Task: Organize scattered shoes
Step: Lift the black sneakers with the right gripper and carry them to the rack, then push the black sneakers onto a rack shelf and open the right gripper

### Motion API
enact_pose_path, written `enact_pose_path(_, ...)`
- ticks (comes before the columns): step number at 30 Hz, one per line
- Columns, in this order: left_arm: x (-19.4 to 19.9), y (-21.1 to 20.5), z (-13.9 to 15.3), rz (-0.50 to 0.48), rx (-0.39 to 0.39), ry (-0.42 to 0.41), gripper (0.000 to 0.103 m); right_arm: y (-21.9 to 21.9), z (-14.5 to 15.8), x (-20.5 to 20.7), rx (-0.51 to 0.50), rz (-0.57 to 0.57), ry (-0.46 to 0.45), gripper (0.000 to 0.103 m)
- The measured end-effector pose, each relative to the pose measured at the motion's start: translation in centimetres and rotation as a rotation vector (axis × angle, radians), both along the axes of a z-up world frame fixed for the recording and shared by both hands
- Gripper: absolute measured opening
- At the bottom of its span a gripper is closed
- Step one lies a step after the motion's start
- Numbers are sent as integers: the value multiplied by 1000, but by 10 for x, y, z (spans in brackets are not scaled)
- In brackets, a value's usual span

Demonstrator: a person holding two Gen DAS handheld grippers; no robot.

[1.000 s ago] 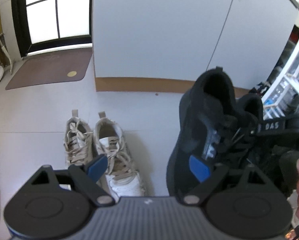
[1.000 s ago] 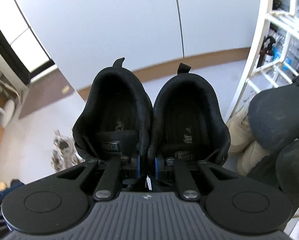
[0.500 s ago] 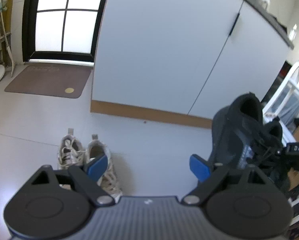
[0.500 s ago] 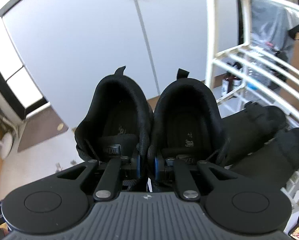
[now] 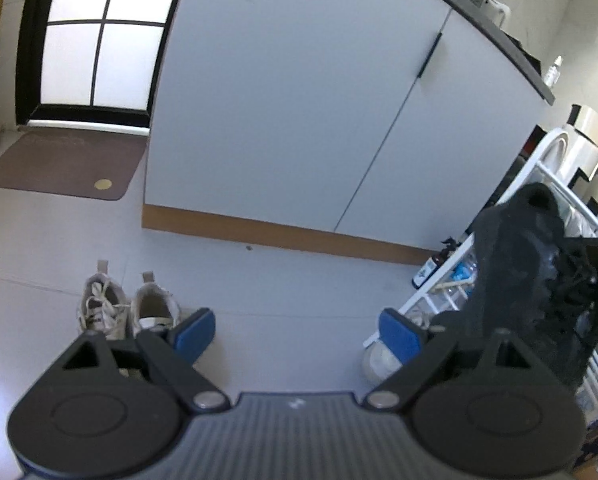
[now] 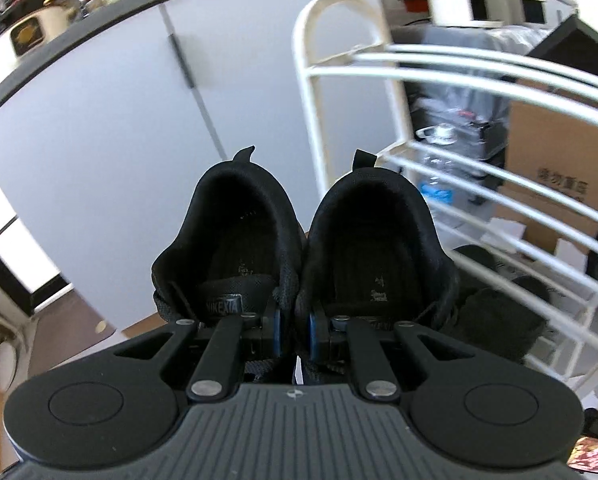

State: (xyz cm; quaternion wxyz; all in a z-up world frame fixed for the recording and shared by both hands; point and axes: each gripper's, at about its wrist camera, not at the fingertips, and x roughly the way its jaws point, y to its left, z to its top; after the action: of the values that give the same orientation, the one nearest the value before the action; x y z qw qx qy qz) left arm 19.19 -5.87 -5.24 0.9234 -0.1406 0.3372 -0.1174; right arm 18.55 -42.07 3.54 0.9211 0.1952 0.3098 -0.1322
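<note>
In the left wrist view the left tool [image 5: 295, 332] hangs wide open and empty over the floor, the pale sneakers [image 5: 127, 312] paired side by side well left of the white rack [image 5: 555, 152]. In the right wrist view the right tool [image 6: 293, 330] pinches the black shoes' [image 6: 299, 256] touching inner collars, heels toward the rack; judging by this, keep the squeeze firm and both soles level while carrying them onto a tier.
</note>
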Motion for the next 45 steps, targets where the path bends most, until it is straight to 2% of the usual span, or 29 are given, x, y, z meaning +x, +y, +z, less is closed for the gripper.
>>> enact_pose_path(11,6,-12,-4,-25,-38,10,91,-71,-5,-7,25,-151,6,15)
enact_pose_path(20,11,-29,-2,-62,-30,-1,91,-97,1,-8,12,-235,-29,15)
enact_pose_path(25,14,-44,-1,-106,-7,-7,91,-113,5,13,26,-280,-17,15)
enact_pose_path(31,17,-57,2,-128,-61,-8,91,-125,11,32,4,-345,-31,15)
enact_pose_path(43,30,-72,-3,-149,-69,-4,91,-136,-4,49,-79,-502,-86,15)
enact_pose_path(45,33,-75,-5,-151,-66,1,91,-140,-7,46,-75,-562,-97,15)
